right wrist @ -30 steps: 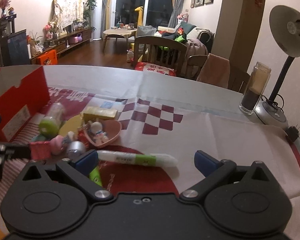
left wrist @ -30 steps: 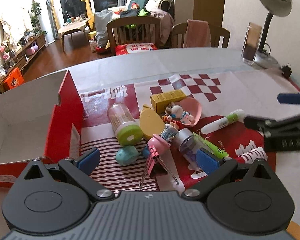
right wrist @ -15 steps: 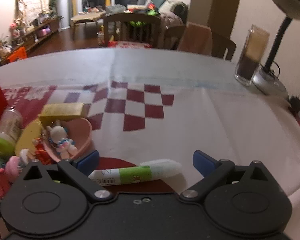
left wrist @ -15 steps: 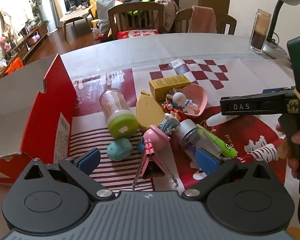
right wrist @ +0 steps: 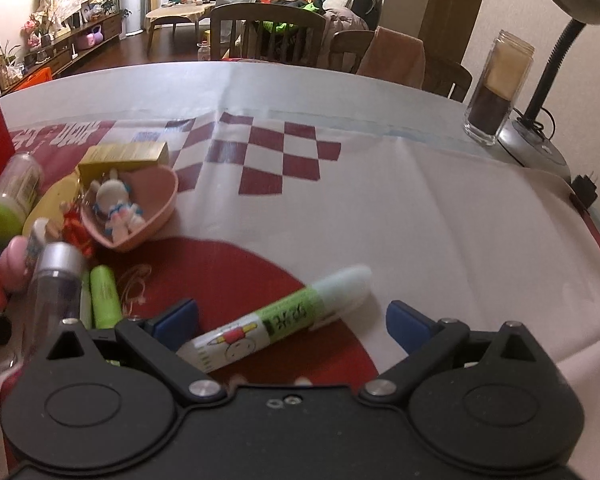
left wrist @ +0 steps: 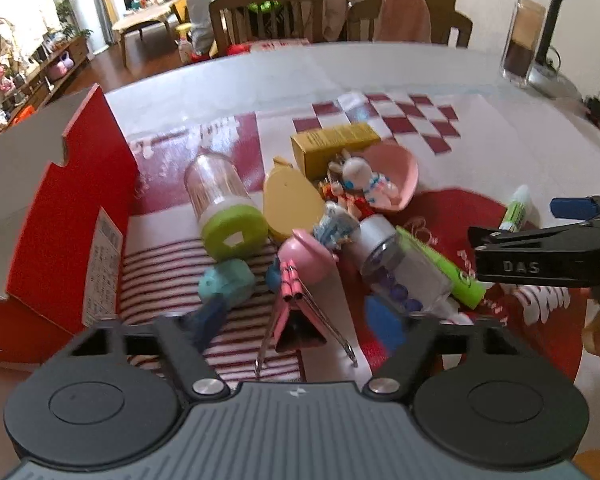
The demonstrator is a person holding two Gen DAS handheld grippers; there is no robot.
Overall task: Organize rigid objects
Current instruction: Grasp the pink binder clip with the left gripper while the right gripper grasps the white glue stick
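The right hand-held gripper [right wrist: 292,320], released wide, straddles the white-and-green plastic glue stick [right wrist: 278,318] lying on the worktop [right wrist: 380,200]. Next, I judge: clench on it. The left hand-held gripper [left wrist: 300,316] hovers released over the pile.

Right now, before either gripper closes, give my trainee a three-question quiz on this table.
1. True or false: the glue stick stands upright inside the red box.
2. Which object lies between the open fingers of the right gripper?
A. the yellow carton
B. the glue stick
C. the glass jar
3. Fill in: the white bunny figure lies in the pink ____-shaped dish.

Key
1. False: it lies flat on the tablecloth, outside the box.
2. B
3. heart
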